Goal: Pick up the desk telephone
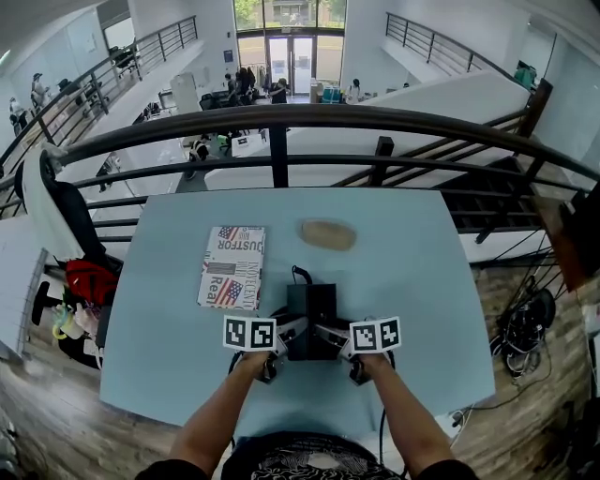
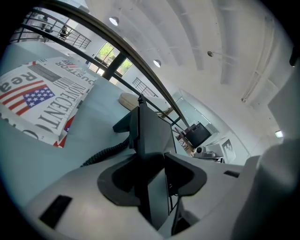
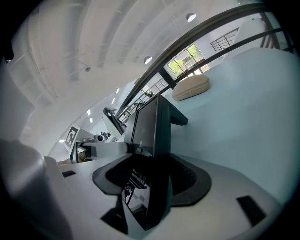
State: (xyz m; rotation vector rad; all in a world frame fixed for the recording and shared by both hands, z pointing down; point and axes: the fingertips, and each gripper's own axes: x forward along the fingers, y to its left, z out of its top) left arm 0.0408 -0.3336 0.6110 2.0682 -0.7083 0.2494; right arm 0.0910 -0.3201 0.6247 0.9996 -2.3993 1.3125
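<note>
Plastic desk telephone (image 1: 311, 314) is sitting near the front of the table (image 1: 403, 281). Left tool (image 1: 283, 339) and right tool (image 1: 337, 339) are clamping its opposite sides, jaws partly apart. It is looking light, rigid and slick, with its coiled cord (image 2: 103, 152) trailing.

Bright, even daylight, strongest from the windows (image 1: 291, 11) at 12 o'clock in head view. Shadows soft and faint. Heavy fisheye bend and dark vignette at all rims. Left gripper view: ceiling lamp (image 2: 113, 20) glows at 11 o'clock. Right gripper view: desk telephone (image 3: 150, 129) face glossy, mirroring; nearest foreground soft.
</note>
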